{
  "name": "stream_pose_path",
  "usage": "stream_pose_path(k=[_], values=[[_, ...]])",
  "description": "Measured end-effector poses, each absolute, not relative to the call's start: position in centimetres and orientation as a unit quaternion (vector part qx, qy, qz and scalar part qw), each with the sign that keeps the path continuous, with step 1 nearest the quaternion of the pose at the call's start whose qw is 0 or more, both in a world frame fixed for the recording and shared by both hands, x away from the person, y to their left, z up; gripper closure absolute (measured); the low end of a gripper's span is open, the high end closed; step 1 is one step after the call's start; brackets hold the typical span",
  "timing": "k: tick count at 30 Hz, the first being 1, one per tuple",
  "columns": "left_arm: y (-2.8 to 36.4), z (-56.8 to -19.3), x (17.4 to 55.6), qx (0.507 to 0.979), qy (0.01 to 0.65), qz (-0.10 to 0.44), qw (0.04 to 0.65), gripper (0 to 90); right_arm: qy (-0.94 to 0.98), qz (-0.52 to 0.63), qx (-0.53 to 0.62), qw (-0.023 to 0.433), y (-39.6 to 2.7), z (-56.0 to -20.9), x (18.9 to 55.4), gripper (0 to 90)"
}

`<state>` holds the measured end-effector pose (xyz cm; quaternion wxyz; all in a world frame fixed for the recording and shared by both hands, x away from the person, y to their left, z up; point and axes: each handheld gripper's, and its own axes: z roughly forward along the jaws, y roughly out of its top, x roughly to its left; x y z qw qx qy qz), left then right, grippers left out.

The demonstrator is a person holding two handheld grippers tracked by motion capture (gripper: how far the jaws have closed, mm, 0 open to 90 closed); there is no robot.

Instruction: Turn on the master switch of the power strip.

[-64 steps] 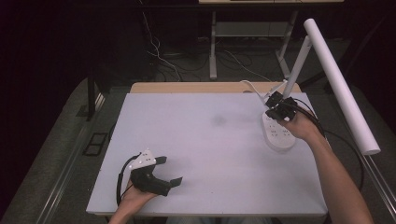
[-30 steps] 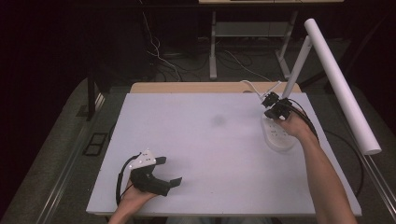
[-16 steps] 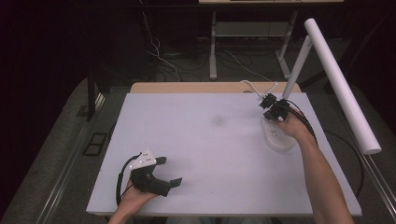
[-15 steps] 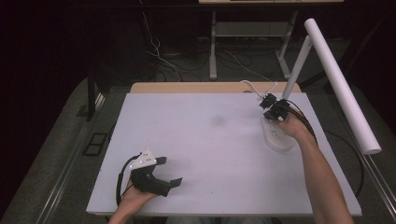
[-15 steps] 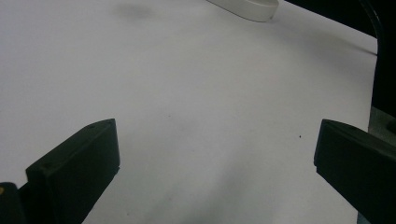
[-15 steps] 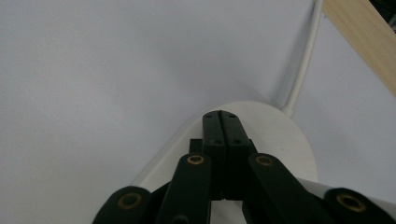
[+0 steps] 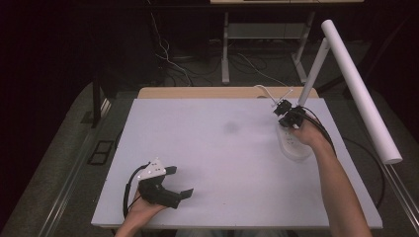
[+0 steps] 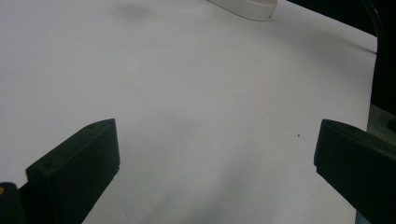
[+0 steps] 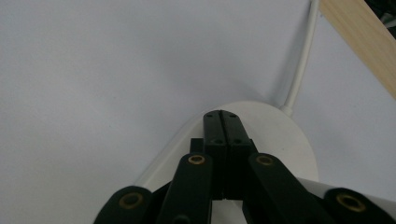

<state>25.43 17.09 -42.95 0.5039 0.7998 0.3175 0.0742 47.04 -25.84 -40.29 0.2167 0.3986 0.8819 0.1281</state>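
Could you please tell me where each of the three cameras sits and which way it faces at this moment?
High view: fixed above the person's side, looking forward and down on the white table; both forearms enter from below, left claw near the front edge, right claw at the far right.
Left gripper view: rides the left claw, looking low across the table through wide-apart jaws.
Right gripper view: rides the right claw, jaws together, pointing down at the power strip.
Shared: the power strip appears in the left gripper view and the high view.

Left gripper (image 7: 179, 181): black, grey three-cornered top plate, black cable. Right gripper (image 9: 222, 117): black jaws, brass-coloured pivot screws.
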Motion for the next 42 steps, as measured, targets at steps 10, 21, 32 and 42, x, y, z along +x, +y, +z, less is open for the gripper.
stream_pose_path(k=[10,21,32,42], values=[[17.1,-42.9,25.3,0.801,0.315,0.075,0.504,0.0,0.878,0.131,0.409,0.214,-25.8,-40.4,46.9,90.0],[17.1,-42.9,25.3,0.803,0.312,0.077,0.502,0.0,0.868,0.161,0.405,0.236,-26.3,-41.1,46.2,90.0],[17.2,-42.9,25.3,0.800,0.317,0.077,0.504,0.0,0.865,0.158,0.419,0.227,-26.2,-40.7,46.3,90.0],[17.1,-42.9,25.4,0.801,0.315,0.076,0.504,0.0,0.866,0.156,0.424,0.214,-26.9,-40.2,46.3,89.9]])
